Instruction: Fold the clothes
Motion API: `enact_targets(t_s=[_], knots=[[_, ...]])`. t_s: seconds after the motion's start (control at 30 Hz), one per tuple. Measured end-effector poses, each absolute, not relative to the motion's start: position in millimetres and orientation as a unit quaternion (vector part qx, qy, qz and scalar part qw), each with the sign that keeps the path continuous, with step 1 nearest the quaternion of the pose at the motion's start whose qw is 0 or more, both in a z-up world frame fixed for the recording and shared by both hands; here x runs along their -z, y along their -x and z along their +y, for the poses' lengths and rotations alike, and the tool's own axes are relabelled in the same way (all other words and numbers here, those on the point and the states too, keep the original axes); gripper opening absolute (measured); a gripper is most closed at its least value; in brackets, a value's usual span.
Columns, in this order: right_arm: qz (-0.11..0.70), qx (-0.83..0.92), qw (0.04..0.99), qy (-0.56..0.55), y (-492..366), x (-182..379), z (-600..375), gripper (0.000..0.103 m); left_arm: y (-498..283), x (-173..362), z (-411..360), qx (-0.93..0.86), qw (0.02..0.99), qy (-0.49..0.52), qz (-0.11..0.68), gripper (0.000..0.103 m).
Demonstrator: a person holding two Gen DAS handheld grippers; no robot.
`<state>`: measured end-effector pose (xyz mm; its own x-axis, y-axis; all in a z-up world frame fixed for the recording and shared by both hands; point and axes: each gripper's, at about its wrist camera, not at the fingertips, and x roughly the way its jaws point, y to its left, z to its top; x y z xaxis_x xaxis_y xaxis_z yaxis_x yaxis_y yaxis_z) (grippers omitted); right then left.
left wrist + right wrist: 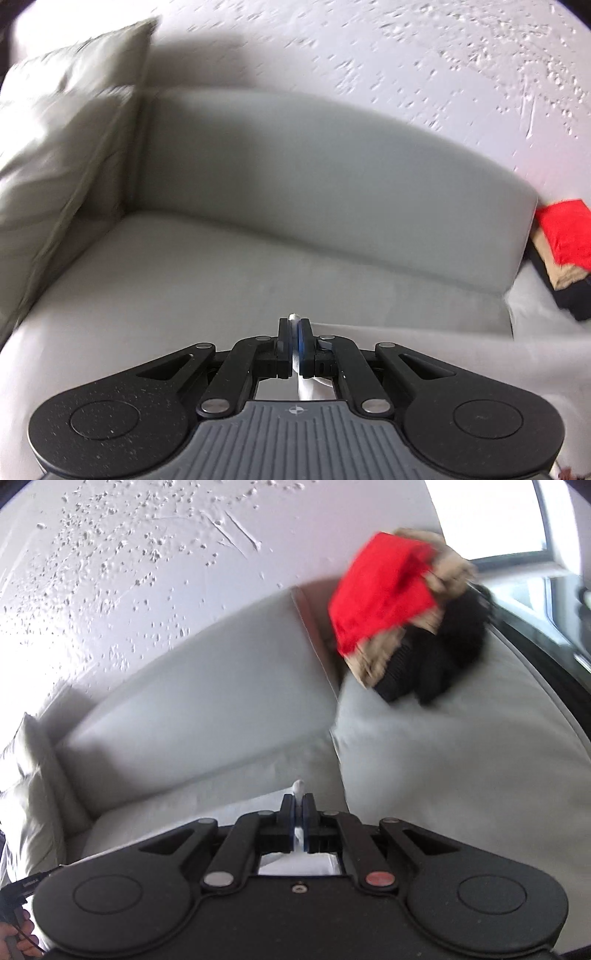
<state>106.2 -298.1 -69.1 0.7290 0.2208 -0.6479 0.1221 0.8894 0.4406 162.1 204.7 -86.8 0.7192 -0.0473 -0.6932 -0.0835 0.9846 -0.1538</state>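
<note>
Left wrist view: the left gripper [295,325] has its two fingers pinched together on a thin fold of white cloth [306,387], which shows between the pads and below them. Ahead is one pale grey sofa [258,266] with one back cushion. Two cream pillows [55,158] lean at its left end, one before the other. At far right sits one stack of folded clothes [563,251]: one red piece on top, one tan, one black below.

Right wrist view: the right gripper [298,805] is likewise clamped on the white cloth [295,866], a nub poking past the tips. One stack again, three colours, red topmost [384,590], resting on the sofa's right seat cushion [461,757]. Image is motion-blurred.
</note>
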Motion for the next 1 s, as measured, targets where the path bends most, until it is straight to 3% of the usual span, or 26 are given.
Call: enact_targets(t_s=[0.23,0.5,0.7,0.77,0.83,0.9,1.0], knots=[[0.466,0.046,0.839,-0.276,-22.0,162.3,-304.7,0.004,-84.8,148.6,168.0,-0.054,0.878,0.054,0.473,0.002],[0.407,0.046,0.869,-0.278,19.3,135.8,-300.0,0.004,-69.2,117.6,173.9,-0.095,0.912,0.009,0.398,0.0],[0.465,0.047,0.85,-0.245,18.8,157.8,-290.0,0.005,-52.1,132.3,179.1,-0.062,0.9,0.028,0.431,0.0],[0.469,0.046,0.851,-0.231,23.3,153.5,-286.9,0.011,-45.5,132.2,182.1,-0.034,0.901,0.055,0.428,0.009],[0.461,0.033,0.857,-0.229,28.0,145.8,-286.4,0.036,-42.6,127.7,187.5,-0.017,0.908,0.063,0.414,0.019],[0.445,0.014,0.865,-0.232,34.4,136.2,-286.6,0.039,-39.8,121.5,190.8,-0.006,0.917,0.05,0.396,0.033],[0.429,-0.003,0.871,-0.239,35.7,130.8,-290.4,0.045,-37.2,120.5,185.1,0.026,0.926,0.003,0.378,0.041]])
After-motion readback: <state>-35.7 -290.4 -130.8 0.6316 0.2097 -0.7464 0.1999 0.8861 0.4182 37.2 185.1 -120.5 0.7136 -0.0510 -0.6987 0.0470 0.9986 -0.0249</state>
